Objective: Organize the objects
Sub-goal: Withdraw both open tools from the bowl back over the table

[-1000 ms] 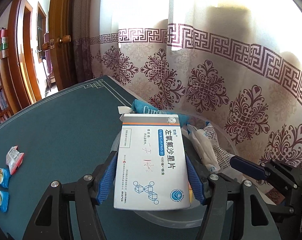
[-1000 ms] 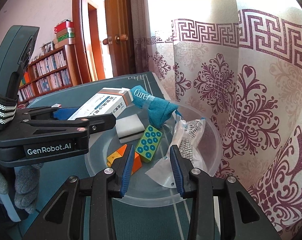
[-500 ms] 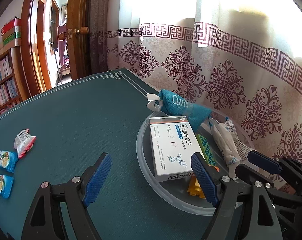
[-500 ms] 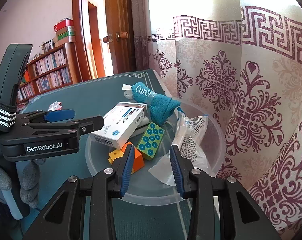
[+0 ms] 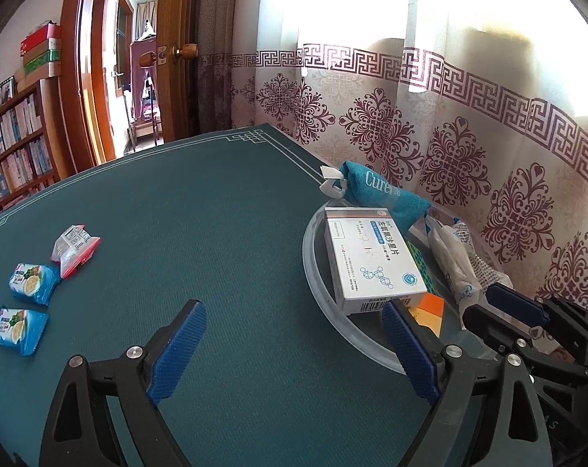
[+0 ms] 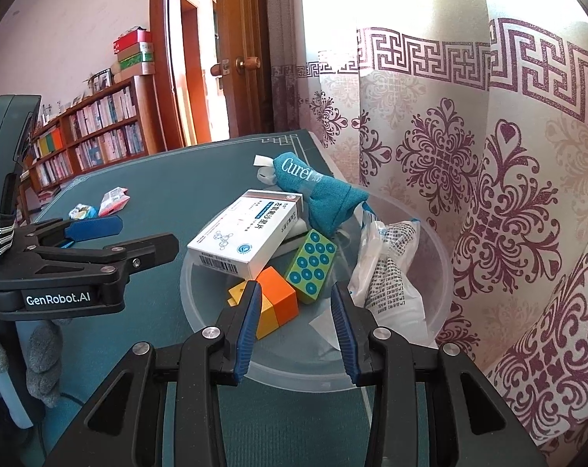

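A dark green table fills the scene, backed on the right by a white curtain with maroon patterns. At the table's far right edge sits a clear plastic bowl. Across its contents lies a white medicine box, tilted, resting on an orange and yellow block and beside a green block with blue dots. A teal pouch lies over the far rim, and a white plastic packet leans on the right side. The left gripper hangs over bare table just left of the bowl, its jaws opening wide with nothing between them. The right gripper hovers at the bowl's near rim, its jaws a narrow gap apart, empty. Well left on the table lie two blue snack packets and a red-and-white one.
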### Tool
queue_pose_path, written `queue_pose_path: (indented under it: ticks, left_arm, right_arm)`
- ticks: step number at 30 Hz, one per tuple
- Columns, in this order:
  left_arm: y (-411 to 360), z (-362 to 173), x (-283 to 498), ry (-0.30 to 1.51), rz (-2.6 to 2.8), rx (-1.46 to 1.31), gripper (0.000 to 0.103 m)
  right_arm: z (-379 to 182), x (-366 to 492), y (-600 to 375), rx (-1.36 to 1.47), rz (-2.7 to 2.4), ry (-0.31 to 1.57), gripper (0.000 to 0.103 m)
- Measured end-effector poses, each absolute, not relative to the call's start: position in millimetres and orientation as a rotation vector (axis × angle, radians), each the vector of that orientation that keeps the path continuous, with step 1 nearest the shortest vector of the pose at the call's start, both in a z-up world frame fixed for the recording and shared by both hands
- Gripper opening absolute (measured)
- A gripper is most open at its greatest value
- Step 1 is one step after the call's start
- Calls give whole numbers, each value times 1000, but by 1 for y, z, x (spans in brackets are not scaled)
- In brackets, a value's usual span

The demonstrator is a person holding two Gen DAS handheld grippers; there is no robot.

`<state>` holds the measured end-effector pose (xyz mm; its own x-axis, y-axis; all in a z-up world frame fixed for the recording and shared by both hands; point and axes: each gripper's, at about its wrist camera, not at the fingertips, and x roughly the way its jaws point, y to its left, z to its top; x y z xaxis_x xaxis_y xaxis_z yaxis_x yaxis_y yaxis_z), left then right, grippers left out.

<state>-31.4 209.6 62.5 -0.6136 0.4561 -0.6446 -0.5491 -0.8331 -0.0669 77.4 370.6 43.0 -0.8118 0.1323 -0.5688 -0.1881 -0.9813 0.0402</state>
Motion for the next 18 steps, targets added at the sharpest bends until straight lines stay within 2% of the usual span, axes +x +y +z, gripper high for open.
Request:
queue_pose_path:
  ticks: [12,15,18]
  left_arm:
    - [176,57,-30,127,2429,-971,101]
    - [166,54,-31,105,2440,-997,102]
    - [152,53,-31,94,2465,-1007,102]
  right_arm:
    - [42,77,357,-898,2834,119,40]
    - [43,78,351,-898,2845,118,48]
    - [44,78,344,-899,2857,114,48]
